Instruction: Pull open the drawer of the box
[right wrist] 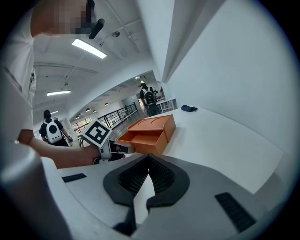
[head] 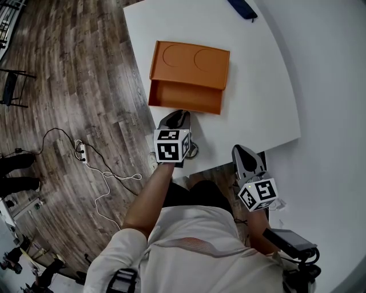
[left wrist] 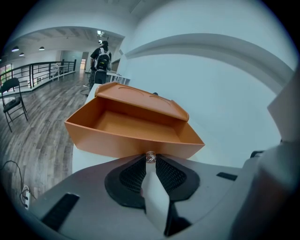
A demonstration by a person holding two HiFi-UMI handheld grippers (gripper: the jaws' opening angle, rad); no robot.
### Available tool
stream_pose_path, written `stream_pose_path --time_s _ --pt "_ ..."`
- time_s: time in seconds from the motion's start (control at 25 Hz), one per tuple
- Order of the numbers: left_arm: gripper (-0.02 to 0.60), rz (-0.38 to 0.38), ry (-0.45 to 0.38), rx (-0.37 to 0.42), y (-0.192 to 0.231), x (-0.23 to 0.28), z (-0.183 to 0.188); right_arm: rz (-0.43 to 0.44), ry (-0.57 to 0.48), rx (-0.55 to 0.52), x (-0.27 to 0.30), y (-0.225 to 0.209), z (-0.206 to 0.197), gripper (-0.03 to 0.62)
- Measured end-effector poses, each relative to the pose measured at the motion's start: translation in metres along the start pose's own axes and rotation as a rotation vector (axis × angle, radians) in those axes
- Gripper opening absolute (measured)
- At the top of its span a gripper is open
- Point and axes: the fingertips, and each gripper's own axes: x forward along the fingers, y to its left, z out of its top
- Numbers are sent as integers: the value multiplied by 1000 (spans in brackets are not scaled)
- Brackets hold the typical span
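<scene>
An orange box (head: 191, 64) lies on the white table (head: 257, 91). Its drawer (head: 184, 98) stands pulled out toward me and shows an empty inside (left wrist: 126, 123). My left gripper (head: 178, 118) is at the drawer's front, shut on the small clear knob (left wrist: 150, 156) in the middle of the front wall. My right gripper (head: 242, 151) hovers by the table's near edge, well to the right of the box, with its jaws shut and nothing between them. In the right gripper view the box (right wrist: 152, 127) and the left gripper (right wrist: 112, 149) lie ahead to the left.
A dark flat object (head: 242, 8) lies at the table's far edge. On the wooden floor to the left run a white cable and a power strip (head: 82, 152). A black chair (head: 11, 88) stands further left. People with backpacks (left wrist: 101, 58) stand far off.
</scene>
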Motion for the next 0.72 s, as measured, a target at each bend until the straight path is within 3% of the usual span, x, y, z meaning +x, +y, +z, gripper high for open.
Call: stream_pose_path --time_s 0.72 --pt "78 11 20 -9 -4 -13 -29 17 -2 0 -5 3 -8 3"
